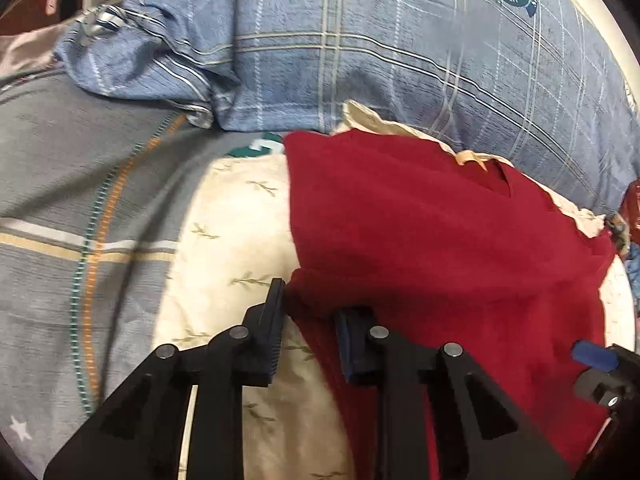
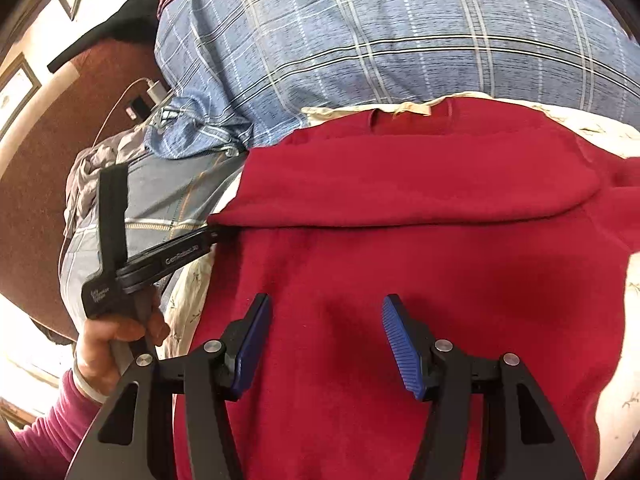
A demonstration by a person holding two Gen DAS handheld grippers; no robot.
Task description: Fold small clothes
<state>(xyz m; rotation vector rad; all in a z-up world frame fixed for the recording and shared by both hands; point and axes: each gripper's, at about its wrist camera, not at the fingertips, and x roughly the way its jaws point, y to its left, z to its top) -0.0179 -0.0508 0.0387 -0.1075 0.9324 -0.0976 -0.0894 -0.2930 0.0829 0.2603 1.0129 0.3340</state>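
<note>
Red garment (image 2: 400, 280) lies spread on a cream leaf-print cloth (image 1: 224, 264) on the bed, its top part folded over. Left gripper (image 1: 316, 320) pinches the fold's left edge between narrowed fingers (seen from the right wrist view). Right gripper (image 2: 326, 344) hovers above the garment, fingers apart, holding nothing.

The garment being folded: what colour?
Plain dark red garment; it shows best in the right wrist view.
</note>
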